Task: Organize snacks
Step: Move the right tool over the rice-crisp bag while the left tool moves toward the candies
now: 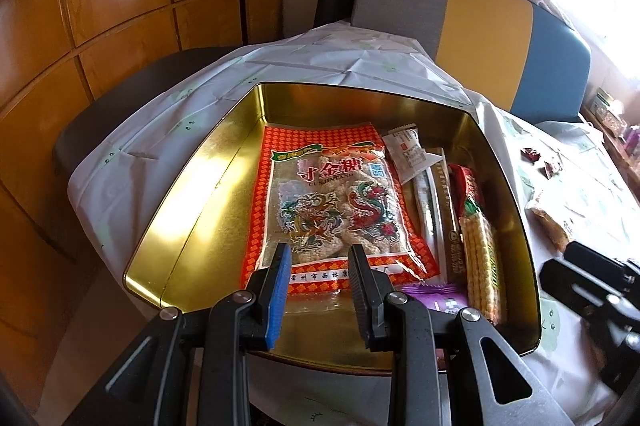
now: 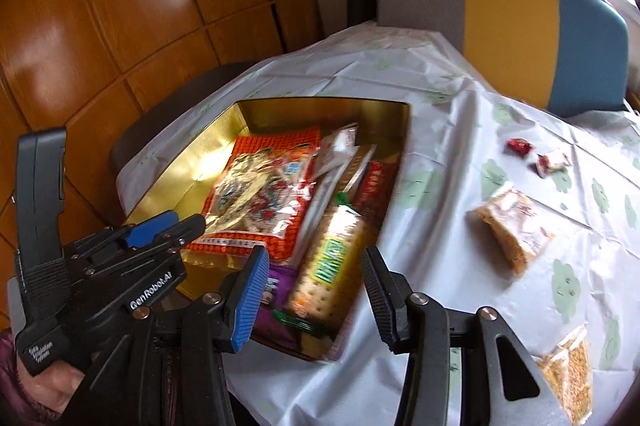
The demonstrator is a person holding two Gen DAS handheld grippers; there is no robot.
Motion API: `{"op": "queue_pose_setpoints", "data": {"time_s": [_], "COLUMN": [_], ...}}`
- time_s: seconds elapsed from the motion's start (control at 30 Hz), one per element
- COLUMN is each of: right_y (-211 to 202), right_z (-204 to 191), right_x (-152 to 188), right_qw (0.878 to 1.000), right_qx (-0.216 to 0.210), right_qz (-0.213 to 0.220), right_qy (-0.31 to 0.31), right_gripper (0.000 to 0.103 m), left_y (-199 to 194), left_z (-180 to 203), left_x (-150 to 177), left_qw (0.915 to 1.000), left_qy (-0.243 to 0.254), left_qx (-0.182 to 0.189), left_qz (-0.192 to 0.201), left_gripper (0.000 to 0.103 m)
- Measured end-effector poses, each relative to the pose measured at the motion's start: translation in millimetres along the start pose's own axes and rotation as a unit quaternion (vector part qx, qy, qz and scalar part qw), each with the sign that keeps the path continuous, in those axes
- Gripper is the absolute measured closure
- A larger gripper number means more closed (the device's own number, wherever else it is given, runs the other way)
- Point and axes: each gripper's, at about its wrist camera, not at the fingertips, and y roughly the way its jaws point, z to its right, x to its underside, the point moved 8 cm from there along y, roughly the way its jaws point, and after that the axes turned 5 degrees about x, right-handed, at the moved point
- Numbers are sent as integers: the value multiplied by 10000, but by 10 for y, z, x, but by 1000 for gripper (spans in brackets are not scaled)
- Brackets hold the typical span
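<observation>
A gold tin box lies open on the table. It holds a large orange bag of sugar puffs, a yellow cracker pack, a purple packet and several slim sachets. My left gripper hangs open over the bag's near edge, with nothing between its fingers. In the right wrist view my right gripper stands open and empty above the tin's near right corner, with the cracker pack below the gap. Off to its left is the left gripper.
On the pale tablecloth right of the tin lie a wrapped rice-crisp block, two small red candies, and another crisp pack at the near right. A grey, yellow and blue chair back stands behind; wooden cabinets are to the left.
</observation>
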Motion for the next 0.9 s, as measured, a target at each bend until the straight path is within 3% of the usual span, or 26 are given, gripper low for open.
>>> {"op": "queue_pose_setpoints", "data": {"time_s": [0.47, 0.57, 0.6, 0.73, 0.9], "right_y": [-223, -326, -366, -500, -498], "right_z": [977, 1226, 1314, 1670, 1946], "right_x": [381, 468, 506, 646, 854], "right_qw": [9938, 9918, 9909, 9852, 9786], "right_qx": [731, 970, 1062, 1395, 1442], "right_qz": [-301, -397, -449, -714, -1224], "right_qy": [776, 734, 696, 690, 808], "right_gripper": [52, 41, 36, 35, 33], "left_y": [-61, -79, -83, -112, -151], "left_z": [203, 242, 261, 345, 527], "left_x": [3, -9, -14, -30, -50], "left_qw": [9992, 9989, 9988, 9982, 9962], "left_qy": [320, 352, 372, 460, 666], "left_qx": [198, 258, 279, 354, 522], "left_qz": [131, 144, 144, 162, 192], "left_gripper": [72, 71, 71, 71, 70]}}
